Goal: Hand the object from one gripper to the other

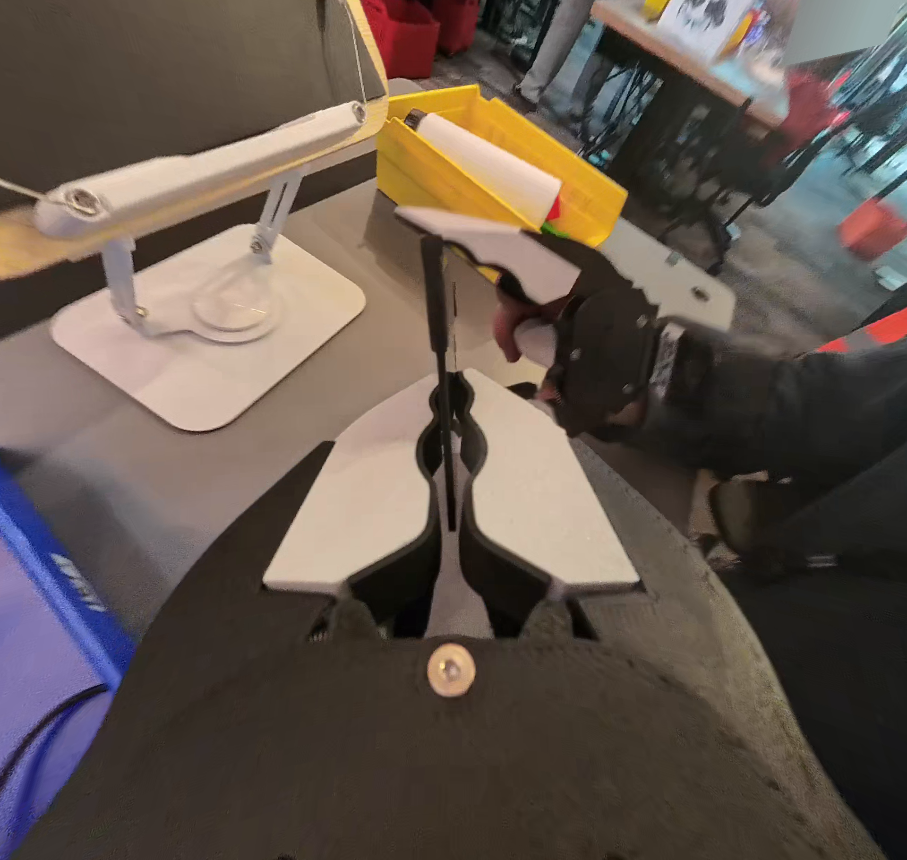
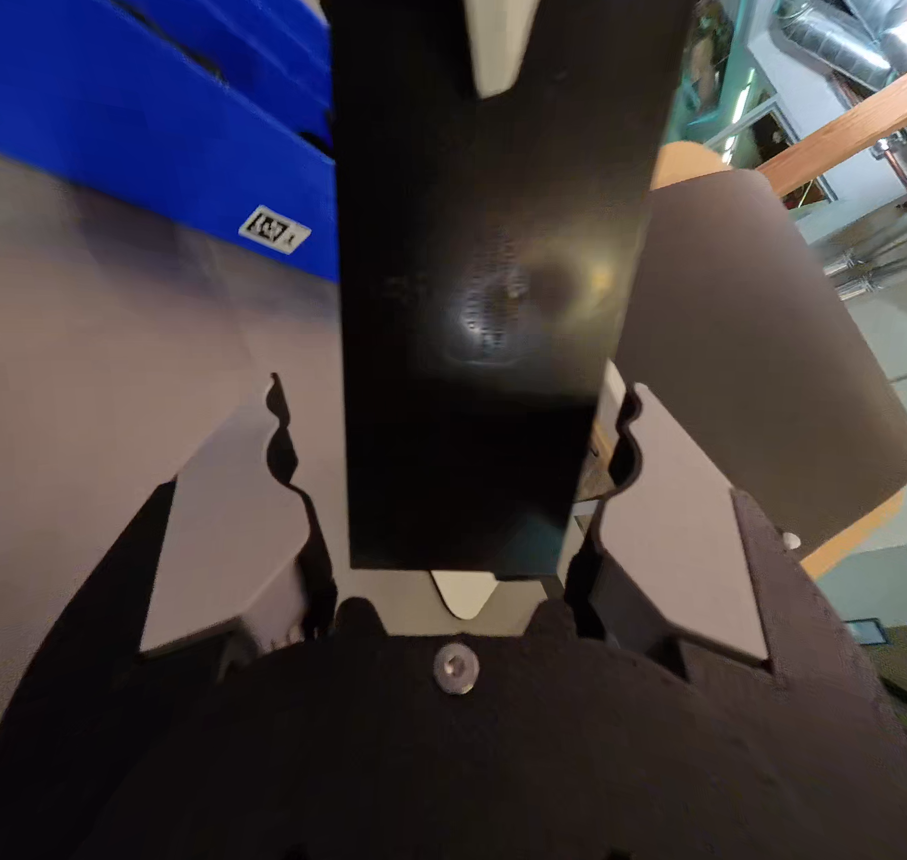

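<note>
Left wrist view: the left gripper (image 1: 450, 394) is pinching a thin black plate (image 1: 438, 326) edge-on, holding it upright above the grey table (image 1: 304, 424). The right gripper (image 1: 483, 242) is reaching in from the right, a gloved hand (image 1: 603, 360) behind it, its white finger just beside the plate's top. A yellow bin (image 1: 441, 169) and a white stand (image 1: 206, 326) are sitting beyond.

Right wrist view: the right gripper (image 2: 454, 443) is standing spread wide, the plate (image 2: 481, 296) lying flat between its fingers, apparently not touching either. A blue bin (image 2: 147, 115) is sitting to the left.

If the left lets go before the right closes, the plate would probably drop. Closing off-centre could twist the thin plate out of the left's narrow edge grip.
</note>
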{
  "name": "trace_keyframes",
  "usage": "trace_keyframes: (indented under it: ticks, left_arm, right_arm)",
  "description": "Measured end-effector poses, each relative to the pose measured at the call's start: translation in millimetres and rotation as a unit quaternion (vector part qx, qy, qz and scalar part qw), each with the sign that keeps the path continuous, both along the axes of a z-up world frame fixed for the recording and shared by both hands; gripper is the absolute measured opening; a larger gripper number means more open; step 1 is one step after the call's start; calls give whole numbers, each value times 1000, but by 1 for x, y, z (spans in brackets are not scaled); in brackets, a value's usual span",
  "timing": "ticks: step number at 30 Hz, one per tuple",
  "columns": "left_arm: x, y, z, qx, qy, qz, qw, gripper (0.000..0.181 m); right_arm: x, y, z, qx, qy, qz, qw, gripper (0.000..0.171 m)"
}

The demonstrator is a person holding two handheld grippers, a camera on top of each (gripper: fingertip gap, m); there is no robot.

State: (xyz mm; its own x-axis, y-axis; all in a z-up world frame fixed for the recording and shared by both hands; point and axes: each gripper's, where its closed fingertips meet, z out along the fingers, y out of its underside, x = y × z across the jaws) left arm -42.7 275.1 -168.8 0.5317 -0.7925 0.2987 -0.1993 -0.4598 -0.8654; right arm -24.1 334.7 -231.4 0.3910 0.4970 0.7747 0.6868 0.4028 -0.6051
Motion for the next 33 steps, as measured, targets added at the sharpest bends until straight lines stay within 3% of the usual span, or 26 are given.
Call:
trace_keyframes:
  ticks: [3, 15, 22, 26, 30, 33]
  left_arm:
    - [0, -1, -5, -26, -17, 4, 1000, 1]
    - [4, -5, -6, 26, -16, -18, 999, 11]
    - [-5, -13, 8, 189, 85, -40, 978, 66]
    - [-17, -16, 22, 323, 193, -44, 925, 76]
    - [-19, -12, 29, 477, 384, -45, 789, 75]
    - [-5, -12, 6, 494, 464, -80, 730, 72]
  right_arm:
    - [4, 1, -4, 4, -9, -8, 1000, 96]
    - [1, -13, -21, -119, -9, 61, 991, 92]
    - [-3, -37, -23, -284, 34, 161, 944, 93]
    - [3, -54, -31, -405, 27, 219, 887, 93]
    - [11, -72, -44, -499, -25, 239, 833, 93]
    - [12, -83, -47, -532, -62, 237, 810, 94]
